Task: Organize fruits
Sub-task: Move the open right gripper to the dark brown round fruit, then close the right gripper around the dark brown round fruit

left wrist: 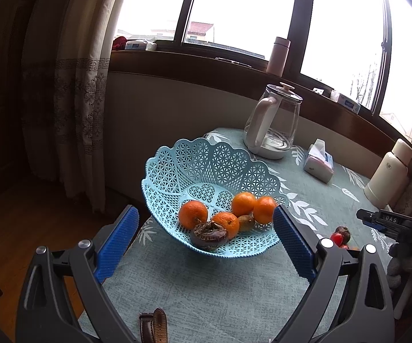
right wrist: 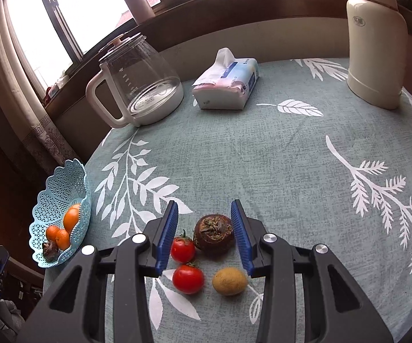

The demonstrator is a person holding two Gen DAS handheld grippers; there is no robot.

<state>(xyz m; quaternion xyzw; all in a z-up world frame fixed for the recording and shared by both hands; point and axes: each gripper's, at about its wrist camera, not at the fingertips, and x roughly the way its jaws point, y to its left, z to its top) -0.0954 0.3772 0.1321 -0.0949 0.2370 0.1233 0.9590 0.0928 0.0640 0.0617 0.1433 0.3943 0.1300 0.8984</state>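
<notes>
A light blue lattice basket [left wrist: 206, 168] [right wrist: 54, 200] stands near the table's left edge. It holds several oranges [left wrist: 193, 214], a kiwi [left wrist: 246, 222] and a dark brown fruit [left wrist: 208, 235]. My left gripper [left wrist: 204, 237] hovers open in front of the basket with nothing between its fingers. In the right wrist view my right gripper [right wrist: 204, 228] is open over the cloth. A dark brown fruit [right wrist: 213, 234] and a small tomato [right wrist: 182, 249] lie between its fingers. A second tomato [right wrist: 188, 278] and a kiwi [right wrist: 229, 281] lie nearer the camera.
A glass kettle [right wrist: 140, 85], a tissue pack [right wrist: 226, 81] and a cream thermos [right wrist: 376, 43] stand at the back of the leaf-print tablecloth [right wrist: 291, 157]. A brown watch strap [left wrist: 154, 325] lies near the front edge. The floor drops away left of the table.
</notes>
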